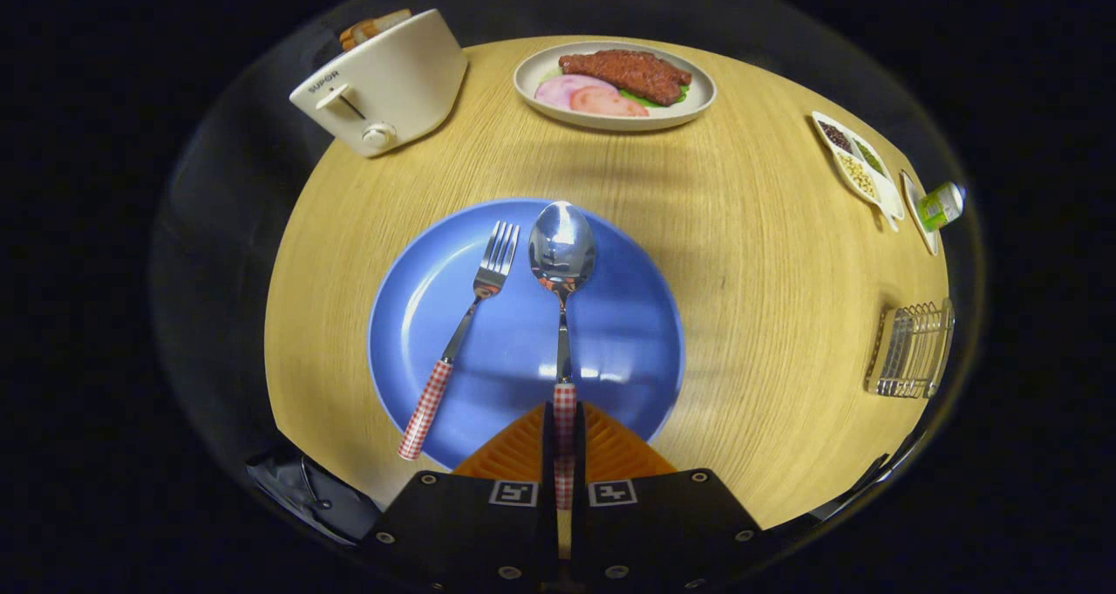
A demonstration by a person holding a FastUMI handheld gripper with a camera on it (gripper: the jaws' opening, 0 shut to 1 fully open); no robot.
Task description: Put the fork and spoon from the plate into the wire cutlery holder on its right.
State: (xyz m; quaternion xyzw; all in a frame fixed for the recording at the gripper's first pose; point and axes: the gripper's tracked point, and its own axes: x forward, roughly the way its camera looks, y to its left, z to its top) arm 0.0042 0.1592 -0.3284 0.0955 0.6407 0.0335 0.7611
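Between our gripper's (564, 454) closed fingers we pinch the spoon (562, 254) handle over the blue plate (628, 315); fork (466, 315) lies left of it. Holder (911, 350) sits far right: the long spoon may swing or slip.

place: dining setup | evidence: wooden table (750, 254), toaster (384, 84), plated food (615, 85)

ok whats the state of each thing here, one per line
tongs: shut on the spoon handle
spoon: gripped, bowl over the blue plate
fork: untouched on the plate, left of the spoon
blue plate: flat on the table
wire cutlery holder: empty, off to the right
toaster: bread in the slots
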